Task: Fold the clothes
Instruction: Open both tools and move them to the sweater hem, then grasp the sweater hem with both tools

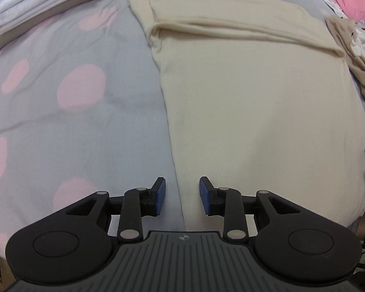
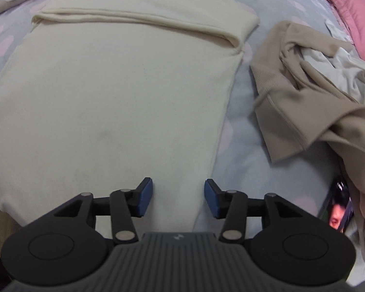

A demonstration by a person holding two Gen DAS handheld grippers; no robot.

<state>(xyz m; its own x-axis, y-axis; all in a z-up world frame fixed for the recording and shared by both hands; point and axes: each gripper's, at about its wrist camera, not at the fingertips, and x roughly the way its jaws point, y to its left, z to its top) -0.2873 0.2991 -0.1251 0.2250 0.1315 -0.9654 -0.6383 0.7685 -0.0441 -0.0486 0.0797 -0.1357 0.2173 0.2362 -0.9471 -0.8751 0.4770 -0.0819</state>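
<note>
Cream sweater: collar cut off by top edge in the left wrist view, near hem hidden behind the left claw body. Folded stack clipped at top-left. Tan garment runs off the right edge in the right wrist view, edges blurred. Phone half hidden under it, screen too small to read.

A bed under a grey sheet with pink dots carries a cream knit sweater laid flat, sleeves folded across its chest. A folded white stack lies to its left, a crumpled tan garment to its right, a pink pillow beyond.
</note>
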